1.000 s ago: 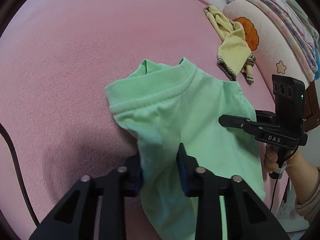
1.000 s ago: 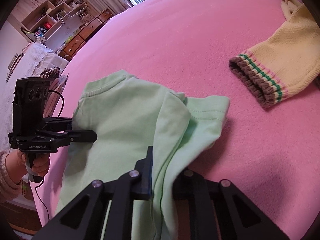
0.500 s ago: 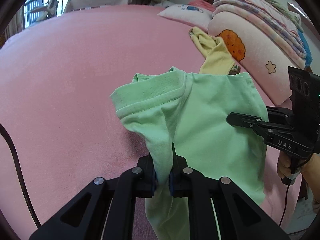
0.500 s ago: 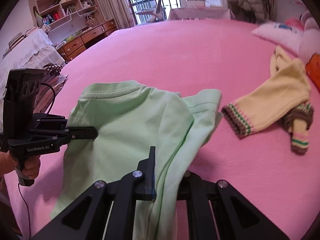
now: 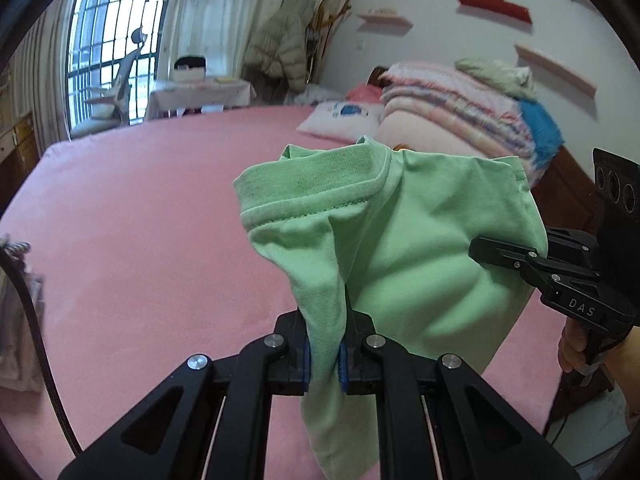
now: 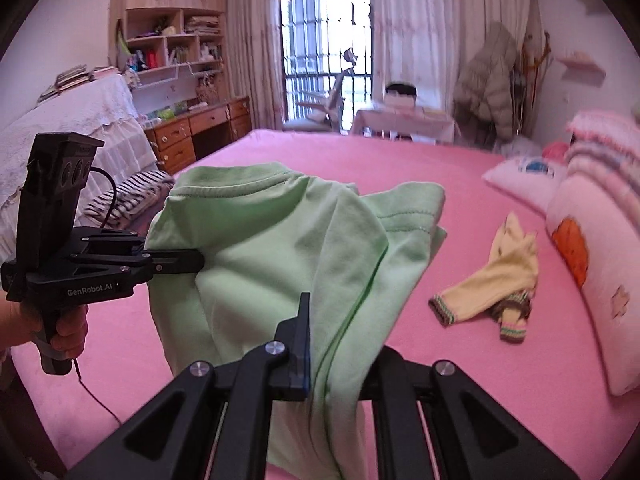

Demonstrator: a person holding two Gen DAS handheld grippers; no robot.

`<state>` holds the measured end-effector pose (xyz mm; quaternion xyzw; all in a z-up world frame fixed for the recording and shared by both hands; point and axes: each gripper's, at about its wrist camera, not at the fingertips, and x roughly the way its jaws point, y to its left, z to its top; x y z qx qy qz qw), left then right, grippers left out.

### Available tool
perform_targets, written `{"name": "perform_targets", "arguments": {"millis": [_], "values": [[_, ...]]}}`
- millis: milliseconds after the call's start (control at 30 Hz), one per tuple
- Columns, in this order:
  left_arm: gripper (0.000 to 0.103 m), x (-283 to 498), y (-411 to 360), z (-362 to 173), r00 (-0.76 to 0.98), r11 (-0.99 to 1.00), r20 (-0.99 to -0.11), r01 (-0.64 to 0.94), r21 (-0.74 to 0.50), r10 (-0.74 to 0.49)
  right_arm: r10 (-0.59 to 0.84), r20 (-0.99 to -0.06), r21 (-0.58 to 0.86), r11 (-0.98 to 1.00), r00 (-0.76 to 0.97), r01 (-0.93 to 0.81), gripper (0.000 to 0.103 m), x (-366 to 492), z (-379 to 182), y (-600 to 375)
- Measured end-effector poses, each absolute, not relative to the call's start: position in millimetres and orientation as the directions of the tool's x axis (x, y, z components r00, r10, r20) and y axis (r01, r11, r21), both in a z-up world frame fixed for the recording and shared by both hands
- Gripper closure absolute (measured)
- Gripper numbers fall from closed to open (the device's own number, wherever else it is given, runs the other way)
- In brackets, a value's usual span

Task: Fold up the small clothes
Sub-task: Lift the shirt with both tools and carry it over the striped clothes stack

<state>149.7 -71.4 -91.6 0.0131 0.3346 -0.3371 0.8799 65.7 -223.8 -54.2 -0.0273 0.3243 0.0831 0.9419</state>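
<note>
A small light-green T-shirt [image 5: 420,248] hangs in the air above the pink bed [image 5: 140,240], held between both grippers. My left gripper [image 5: 324,356] is shut on a bunched edge of the shirt below its ribbed collar. My right gripper [image 6: 332,364] is shut on the shirt's other side; cloth drapes over and hides its right finger. The shirt [image 6: 272,256] also fills the middle of the right wrist view. Each gripper shows in the other's view: the right one [image 5: 480,246] at the right, the left one [image 6: 196,260] at the left.
A pale yellow knit garment [image 6: 500,276] with striped cuffs lies on the bed to the right. Pillows [image 6: 592,248] and a stack of folded blankets [image 5: 460,96] sit at the bed's head. A striped cloth [image 6: 128,200] lies at the left edge.
Both grippers have risen and tilted up, lifting the green shirt off the bed; the room now shows behind it. Both stay shut on the shirt.
</note>
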Motion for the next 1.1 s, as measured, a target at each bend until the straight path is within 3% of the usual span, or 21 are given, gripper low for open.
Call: {"name": "perform_targets", "arguments": {"millis": [300,500,833,1100], "values": [[0.095,53.7,55.8,27.6,0.673,0.845,-0.539,0.514,-0.15,-0.506,0.271,-0.497,-0.034,0.943,0.824,-0.331,0.096,0.2,62.6,-113.8],[0.095,9.4,141.9,69.2,0.775,0.944,-0.551,0.321,-0.076,-0.308,0.458,-0.463,-0.018,0.851,0.759,-0.524,0.096,7.9,88.6,-47.5],[0.095,4.1,271.5,94.8,0.83,0.989,-0.539,0.144,-0.037,-0.141,0.591,-0.432,-0.021,0.748,0.681,-0.663,0.096,58.5,101.1,52.3],[0.095,70.7,399.2,89.0,0.798,0.968,-0.56,0.25,-0.028,-0.222,0.533,-0.453,0.003,0.802,0.714,-0.597,0.096,105.2,89.0,148.6]]}}
